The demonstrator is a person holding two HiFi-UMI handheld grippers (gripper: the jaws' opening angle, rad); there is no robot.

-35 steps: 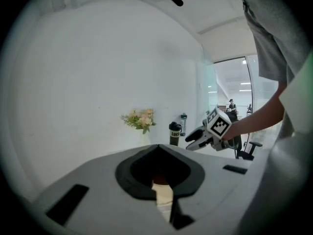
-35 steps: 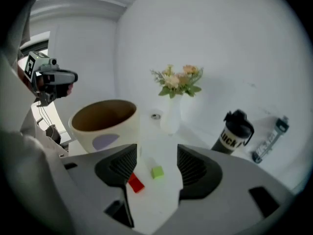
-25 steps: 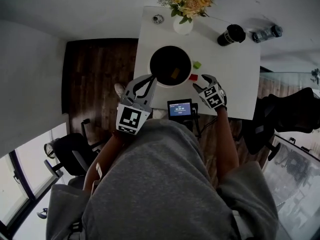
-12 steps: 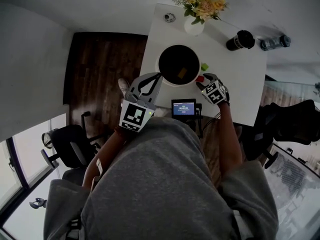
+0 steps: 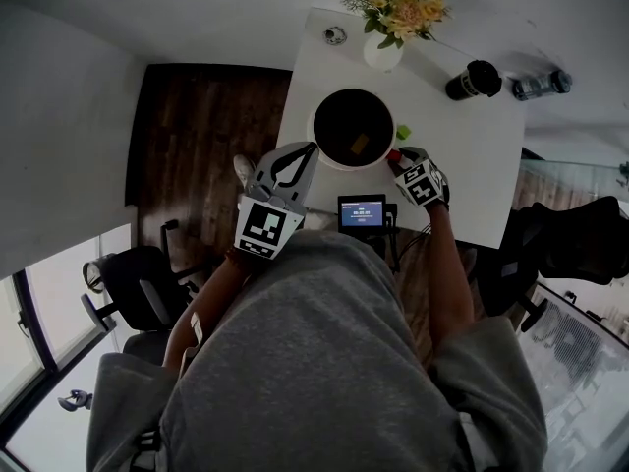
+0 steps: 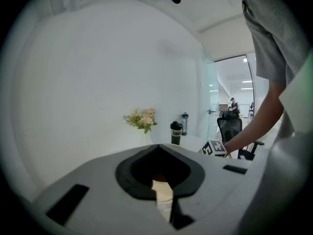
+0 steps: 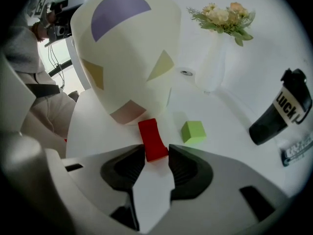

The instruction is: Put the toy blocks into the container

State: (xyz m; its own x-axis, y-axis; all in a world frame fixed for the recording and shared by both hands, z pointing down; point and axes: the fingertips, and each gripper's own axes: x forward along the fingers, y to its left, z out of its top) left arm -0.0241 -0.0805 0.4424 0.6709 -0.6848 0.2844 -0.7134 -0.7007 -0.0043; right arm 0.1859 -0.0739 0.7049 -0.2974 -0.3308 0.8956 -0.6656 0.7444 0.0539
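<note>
Three toy blocks sit at the worktop [image 5: 472, 165]: one red block [image 7: 152, 140], one green block [image 7: 193, 131] and one orange block [image 5: 358, 145] inside the single container [image 5: 314, 132], beside one flower vase [image 5: 382, 52], one black tumbler [image 5: 470, 80], one bottle [image 5: 539, 85] and one small screen [image 5: 362, 212].

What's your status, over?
Left gripper clamped on cream tapered container rim. Right gripper just closing onto red rectangular block on white table. Green cube alongside, not blocking.

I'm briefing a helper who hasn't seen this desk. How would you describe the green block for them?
On the white table, look at the big cream container with the dark inside. Just right of it lie two small blocks; the green block is the lime cube farther from the person, beyond the longer red block.
</note>
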